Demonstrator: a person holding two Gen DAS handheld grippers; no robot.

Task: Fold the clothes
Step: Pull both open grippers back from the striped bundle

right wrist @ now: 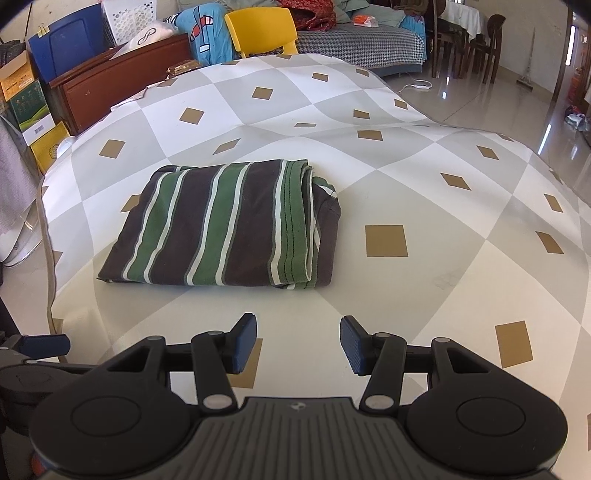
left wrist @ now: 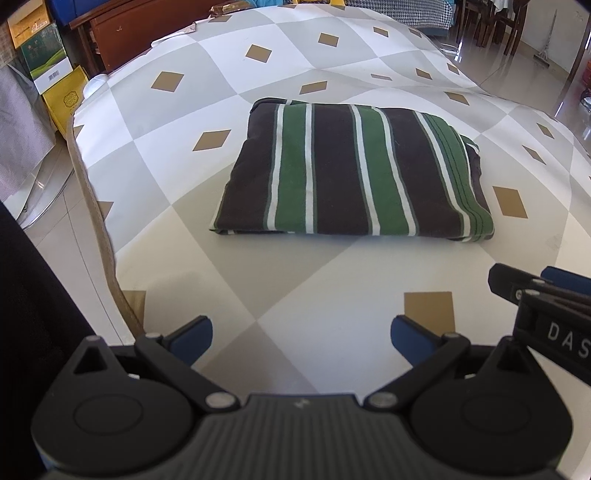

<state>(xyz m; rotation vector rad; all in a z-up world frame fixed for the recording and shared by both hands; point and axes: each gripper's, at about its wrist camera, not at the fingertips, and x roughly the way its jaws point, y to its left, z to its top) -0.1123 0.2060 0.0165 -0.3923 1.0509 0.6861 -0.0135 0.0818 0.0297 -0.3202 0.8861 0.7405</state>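
Striped garment point(left wrist: 351, 170), folded into a flat rectangular packet of dark, green and white bands, lies on the surface point(left wrist: 166, 158), which is covered by a cloth of grey and white diamonds with small tan lozenges.

Left wrist view: the garment sits in the middle of the surface, its near folded edge facing the camera and a stitched green hem along its right side. The left claw point(left wrist: 301, 334) hangs above bare cloth nearer than the garment, well apart from it; its blue pads stand wide apart with nothing between them. The right claw point(left wrist: 535, 284) enters at the right edge, also clear of the garment. Cardboard boxes point(left wrist: 44, 59) and a wooden cabinet point(left wrist: 122, 33) stand beyond the surface's left edge.

Right wrist view: the garment point(right wrist: 229, 225) lies left of centre, the layered hem edge on its right showing several stacked folds. The right claw point(right wrist: 298, 343) hovers over the cloth in front of the garment, not touching it; its pads are apart and hold nothing. One blue pad of the left claw point(right wrist: 44, 345) shows at the left margin. A yellow chair point(right wrist: 262, 31) stands behind the far end of the surface.
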